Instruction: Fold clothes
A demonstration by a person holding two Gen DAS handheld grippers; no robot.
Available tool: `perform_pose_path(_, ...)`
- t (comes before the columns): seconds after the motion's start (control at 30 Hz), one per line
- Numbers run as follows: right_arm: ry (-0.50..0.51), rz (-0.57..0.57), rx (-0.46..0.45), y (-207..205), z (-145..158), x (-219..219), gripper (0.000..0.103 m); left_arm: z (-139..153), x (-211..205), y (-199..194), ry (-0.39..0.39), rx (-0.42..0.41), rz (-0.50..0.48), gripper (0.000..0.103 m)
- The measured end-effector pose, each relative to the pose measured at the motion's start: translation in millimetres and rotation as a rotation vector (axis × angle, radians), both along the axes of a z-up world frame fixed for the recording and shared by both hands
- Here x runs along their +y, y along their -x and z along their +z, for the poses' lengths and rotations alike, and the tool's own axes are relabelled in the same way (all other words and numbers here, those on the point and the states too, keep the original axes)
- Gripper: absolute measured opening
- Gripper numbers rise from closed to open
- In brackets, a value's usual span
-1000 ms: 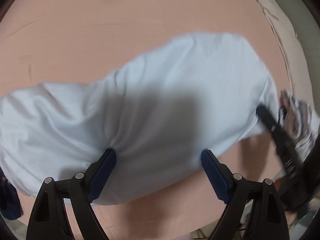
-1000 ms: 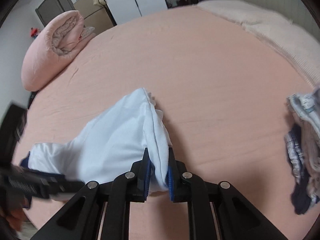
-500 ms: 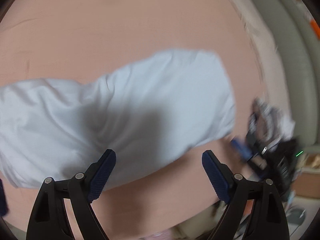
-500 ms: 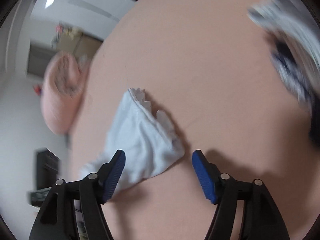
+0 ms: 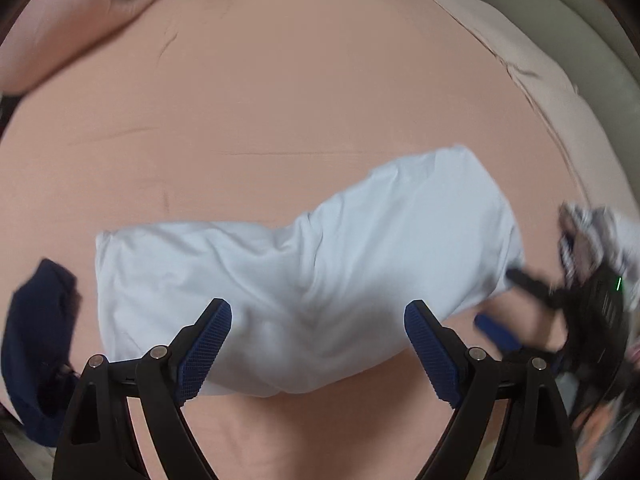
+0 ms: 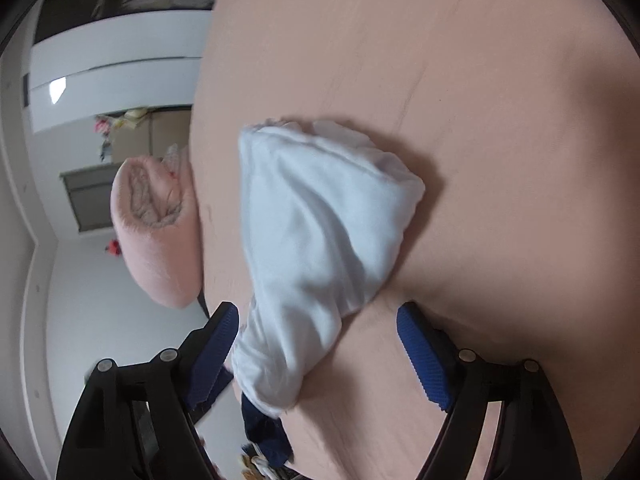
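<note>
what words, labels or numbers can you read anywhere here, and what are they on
None can be read.
White garment: plain, no print or tag showing.
Dark blue garment: no lettering visible.
Patterned clothes pile: too blurred to read.
Right gripper: a small green light on its body, no text.
Items on the distant cabinet: too small to read.

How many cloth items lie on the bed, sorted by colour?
Light blue: 1, the garment
Navy: 1, the cloth
Pink: 1, the rolled quilt
Patterned grey and white: 1, the blurred pile
Total: 4
</note>
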State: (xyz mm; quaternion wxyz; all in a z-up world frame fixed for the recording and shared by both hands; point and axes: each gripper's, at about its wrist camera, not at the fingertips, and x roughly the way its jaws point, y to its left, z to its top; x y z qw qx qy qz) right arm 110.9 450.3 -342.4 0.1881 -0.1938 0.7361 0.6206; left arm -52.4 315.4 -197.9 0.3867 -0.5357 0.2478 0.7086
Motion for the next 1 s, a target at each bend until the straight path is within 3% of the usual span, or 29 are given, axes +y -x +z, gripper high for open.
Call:
perform_pose_path(0.23,0.098,-0.136,0.056,8,-16,15,0.082,-10,-3,-34,0.038,0.179,-0.109,0.089)
perform_pose_path(0.5,0.128,-0.086,0.123,40,-20,35,0.084,-22,13,-100,0.069,0.547,-0.337,0.089)
perform_pose_path(0.77,0.289,-0.032,0.178,53,-37,51,0.084,-31,35,-122,0.074,0.638,-0.398,0.095)
perform_pose_path(1.0,0.314,-0.033,0.204,65,-41,56,0.085,-37,52,-133,0.067,0.659,-0.457,0.095)
